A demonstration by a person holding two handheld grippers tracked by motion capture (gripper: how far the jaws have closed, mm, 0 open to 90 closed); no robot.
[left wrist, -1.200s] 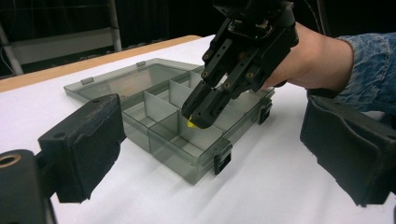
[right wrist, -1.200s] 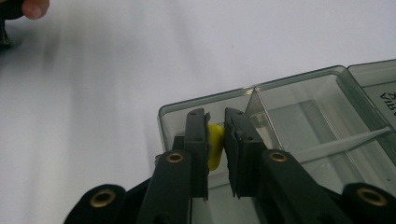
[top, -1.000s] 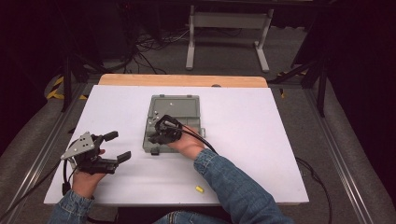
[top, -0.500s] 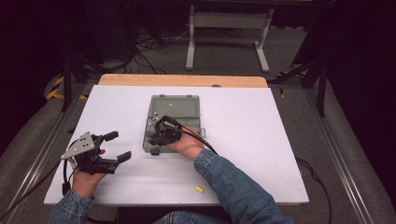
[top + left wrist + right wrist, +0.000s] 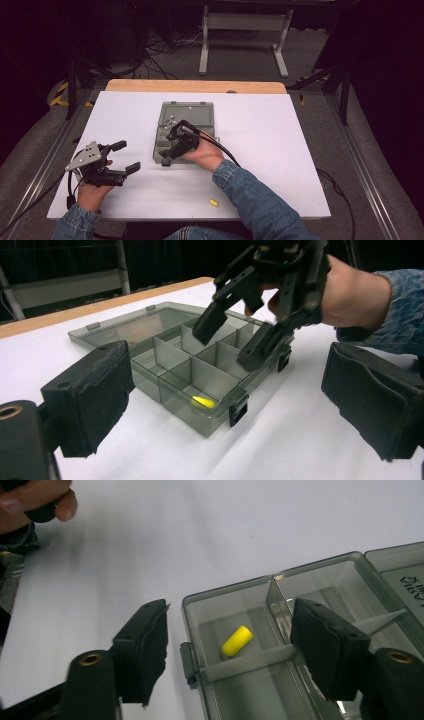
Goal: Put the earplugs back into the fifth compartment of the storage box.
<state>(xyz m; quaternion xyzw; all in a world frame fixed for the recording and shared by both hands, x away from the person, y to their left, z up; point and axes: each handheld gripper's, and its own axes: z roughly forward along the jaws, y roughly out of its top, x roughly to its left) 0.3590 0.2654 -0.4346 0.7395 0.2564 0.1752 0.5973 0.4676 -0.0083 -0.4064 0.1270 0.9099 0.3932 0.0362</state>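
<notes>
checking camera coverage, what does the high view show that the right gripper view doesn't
High view alone: a second yellow piece on the white table near its front edge, and the box's open lid. Right gripper view alone: a yellow piece lying in a corner compartment, between the open right tongs, which have just been opening. Both: the grey compartment box and the white table.

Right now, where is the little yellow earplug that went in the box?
The yellow earplug lies in a corner compartment of the grey compartment box, at its near left end in the high view, just below the open right gripper.
</notes>
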